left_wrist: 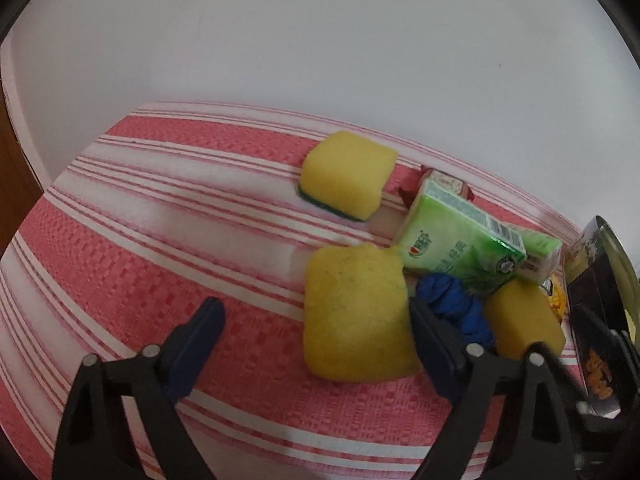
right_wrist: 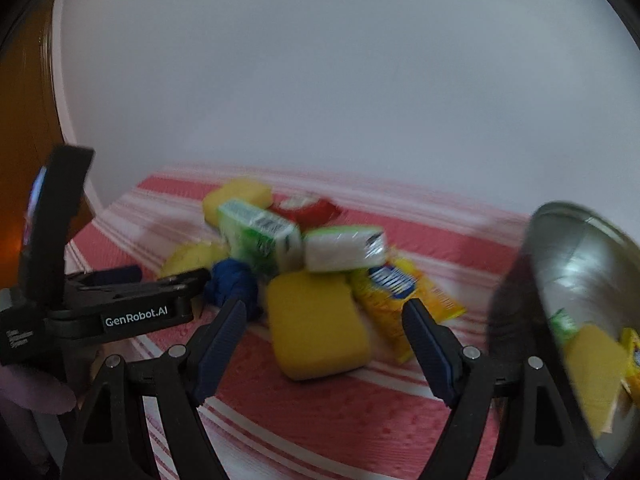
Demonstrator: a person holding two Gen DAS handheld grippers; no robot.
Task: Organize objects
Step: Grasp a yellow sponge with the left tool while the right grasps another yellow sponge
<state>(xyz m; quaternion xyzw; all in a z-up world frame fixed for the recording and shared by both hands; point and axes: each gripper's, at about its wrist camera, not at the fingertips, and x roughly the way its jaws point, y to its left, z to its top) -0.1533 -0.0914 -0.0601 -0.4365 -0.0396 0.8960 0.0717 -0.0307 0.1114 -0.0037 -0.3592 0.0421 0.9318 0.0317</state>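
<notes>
A pile lies on the red-and-white striped cloth [left_wrist: 160, 240]. In the left wrist view it holds three yellow sponges: one far [left_wrist: 346, 174], one near [left_wrist: 356, 312], one at the right [left_wrist: 524, 320]. There are also green tissue packs [left_wrist: 460, 244], a blue cloth ball [left_wrist: 456, 308] and a red packet [left_wrist: 444, 180]. My left gripper [left_wrist: 316, 312] is open, its right finger beside the near sponge. In the right wrist view my right gripper [right_wrist: 324, 316] is open and empty, with a yellow sponge [right_wrist: 316, 324] just ahead between its fingers. A yellow snack packet [right_wrist: 400, 296] lies beside it.
A shiny metal bowl [right_wrist: 580, 280] stands at the right edge of the right wrist view and mirrors the pile. The left gripper's body [right_wrist: 132, 312] shows at the left there. A white wall rises behind the cloth. A dark box [left_wrist: 592, 320] stands at the right.
</notes>
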